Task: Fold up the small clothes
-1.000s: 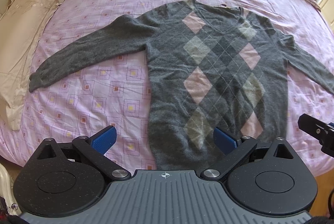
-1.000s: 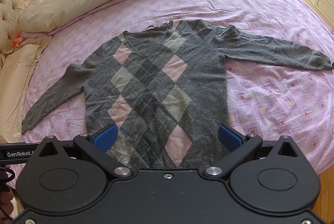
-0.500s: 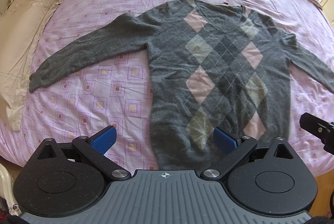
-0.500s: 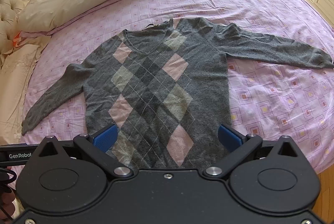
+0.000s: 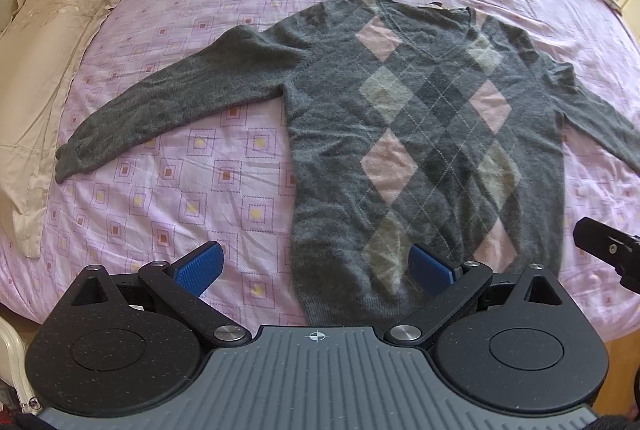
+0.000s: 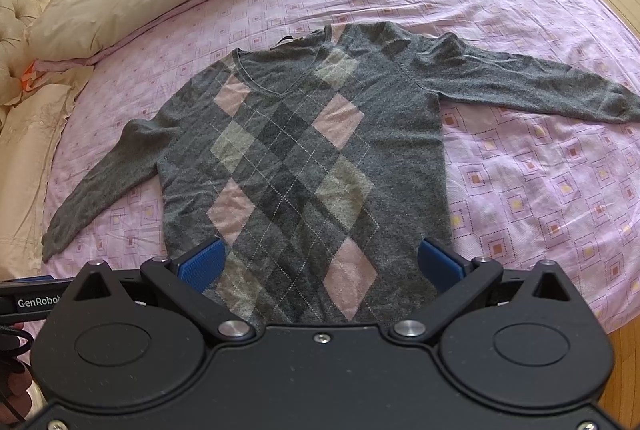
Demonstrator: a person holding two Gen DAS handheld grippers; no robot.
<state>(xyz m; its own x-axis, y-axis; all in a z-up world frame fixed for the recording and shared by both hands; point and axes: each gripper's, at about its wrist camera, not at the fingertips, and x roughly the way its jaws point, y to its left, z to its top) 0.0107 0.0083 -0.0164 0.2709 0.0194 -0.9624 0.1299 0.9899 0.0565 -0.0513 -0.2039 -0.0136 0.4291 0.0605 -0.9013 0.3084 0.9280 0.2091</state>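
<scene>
the grey argyle sweater (image 5: 424,149) lies flat and face up on the pink patterned bedspread (image 5: 180,189), hem toward me, neckline away, so its long axis runs straight out from both tools. the sleeves spread sideways — one toward the cream pillow (image 5: 44,69), the other toward the far edge of the bed.

my left gripper (image 5: 316,268) hangs just short of the hem, its jaws spread wide, nothing between them. its left pad sits over bare bedspread, its right pad over the lower body of the sweater, so the hem's left corner falls inside the gap. my right gripper (image 6: 320,262) is just as wide and holds nothing; both its pads frame the lower body, nearer the right side seam.

i judge each tool is nearest its own hem corner. whether either pad touches the knit, i cannot tell.
</scene>
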